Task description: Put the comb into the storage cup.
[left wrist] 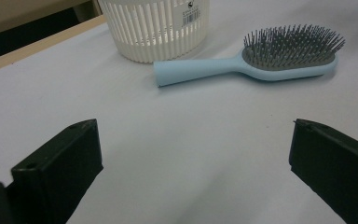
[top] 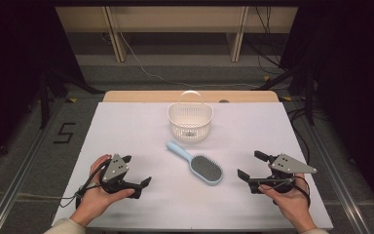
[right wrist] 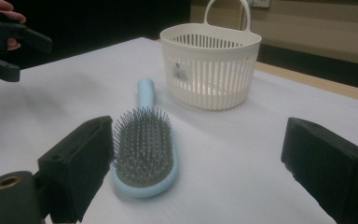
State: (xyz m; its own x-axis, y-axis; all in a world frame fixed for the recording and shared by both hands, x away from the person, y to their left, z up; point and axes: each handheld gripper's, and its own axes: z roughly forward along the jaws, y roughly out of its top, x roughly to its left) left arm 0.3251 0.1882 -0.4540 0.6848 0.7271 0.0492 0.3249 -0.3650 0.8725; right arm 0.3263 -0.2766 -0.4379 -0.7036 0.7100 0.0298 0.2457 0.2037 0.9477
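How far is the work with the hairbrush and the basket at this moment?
Nothing looks done: the hairbrush lies bristles up on the table, in front of the basket. Nothing is in hand: left gripper and right gripper are open, apart from it. Grasping and moving remain.

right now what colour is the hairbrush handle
Light blue, like the rest of the hairbrush body; the bristle pad is grey. Clearest in the left gripper view.

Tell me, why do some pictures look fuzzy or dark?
High view: the white table is evenly lit, its surroundings dark. Left gripper view: the near black jaws blur, the hairbrush stays sharper. Right gripper view: the basket looks soft, background dim.
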